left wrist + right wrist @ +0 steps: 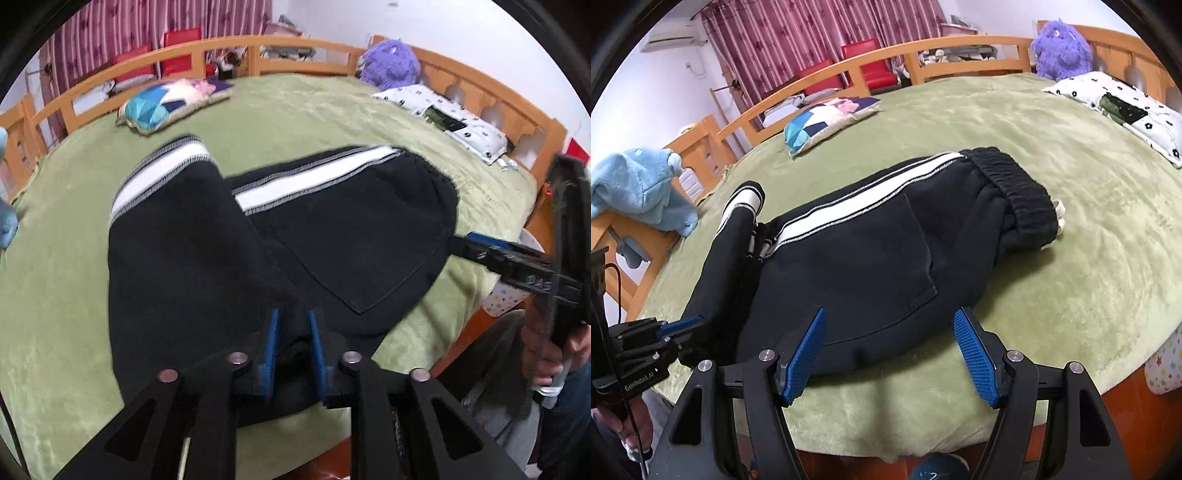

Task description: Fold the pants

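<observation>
Right wrist view, near to far. Right gripper [890, 354]: jaws spread wide, blue pads clear of the cloth, holding nothing; it hangs over the near edge of the green blanket [1052, 155].

Pants [871, 258]: black, white side stripe, lying on the blanket just beyond the right gripper. Long axis runs left to right across this view, elastic waistband [1012, 188] at the far right. Legs toward the left, where the cuff end stands lifted off the blanket.

Left gripper [681, 326]: at the left margin, its blue pads at the lower leg fabric.

Left wrist view, near to far. Left gripper [293, 338]: blue pads narrowed to a small gap with black cloth bunched between them; judged to be pinching the pants [332, 236]. Raised leg with striped cuff [162, 177] is just ahead.

Judgement: the left gripper is nearer and already engaged at the leg end; folding would carry that end along the long axis toward the waistband.

View difference: only the right wrist view shows the waistband end in full and the lifted leg in profile. Only the left wrist view shows cloth between the left pads.

Far: patterned cushion [827, 118], purple plush toy [1062, 48], wooden bed rail [953, 44].
</observation>
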Available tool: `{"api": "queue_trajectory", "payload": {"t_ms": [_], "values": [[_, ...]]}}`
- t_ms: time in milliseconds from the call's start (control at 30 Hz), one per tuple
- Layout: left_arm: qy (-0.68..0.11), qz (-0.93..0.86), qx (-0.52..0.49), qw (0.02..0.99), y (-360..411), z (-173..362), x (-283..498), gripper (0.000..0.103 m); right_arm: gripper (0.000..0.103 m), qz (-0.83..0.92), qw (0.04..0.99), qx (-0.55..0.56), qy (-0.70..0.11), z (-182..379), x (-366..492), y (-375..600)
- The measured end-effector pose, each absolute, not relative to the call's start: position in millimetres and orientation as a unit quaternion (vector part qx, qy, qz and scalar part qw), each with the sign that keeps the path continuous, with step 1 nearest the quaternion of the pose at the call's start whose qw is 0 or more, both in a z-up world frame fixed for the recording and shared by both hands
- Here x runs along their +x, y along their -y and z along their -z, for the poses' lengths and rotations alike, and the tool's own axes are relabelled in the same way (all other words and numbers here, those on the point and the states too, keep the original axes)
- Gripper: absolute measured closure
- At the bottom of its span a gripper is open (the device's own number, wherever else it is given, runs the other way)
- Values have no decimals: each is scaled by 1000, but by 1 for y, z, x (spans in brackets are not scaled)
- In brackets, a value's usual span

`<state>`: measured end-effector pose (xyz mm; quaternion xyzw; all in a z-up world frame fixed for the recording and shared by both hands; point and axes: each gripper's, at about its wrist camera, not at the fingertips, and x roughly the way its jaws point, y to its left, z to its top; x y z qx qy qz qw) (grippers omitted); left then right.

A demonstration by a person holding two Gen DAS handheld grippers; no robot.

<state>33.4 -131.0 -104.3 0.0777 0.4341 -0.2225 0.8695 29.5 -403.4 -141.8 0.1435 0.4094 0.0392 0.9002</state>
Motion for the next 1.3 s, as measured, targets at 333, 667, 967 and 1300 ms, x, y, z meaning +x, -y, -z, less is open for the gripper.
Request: {"api": "queue_trajectory", "payload": {"t_ms": [333,667,967,1300], "values": [[-425,141,23,894,49,89,26,45,32,-137,889,139,-415,129,63,319],[-453,82,-69,885,-46,125,16,45,32,-141,875,150,-438,148,115,233],[-471,75,-97,874,-67,135,33,45,89,-179,896,103,-392,113,108,216],[-451,110,-72,883,-7,107,56,43,90,-131,912,109,-373,75,117,331]]}}
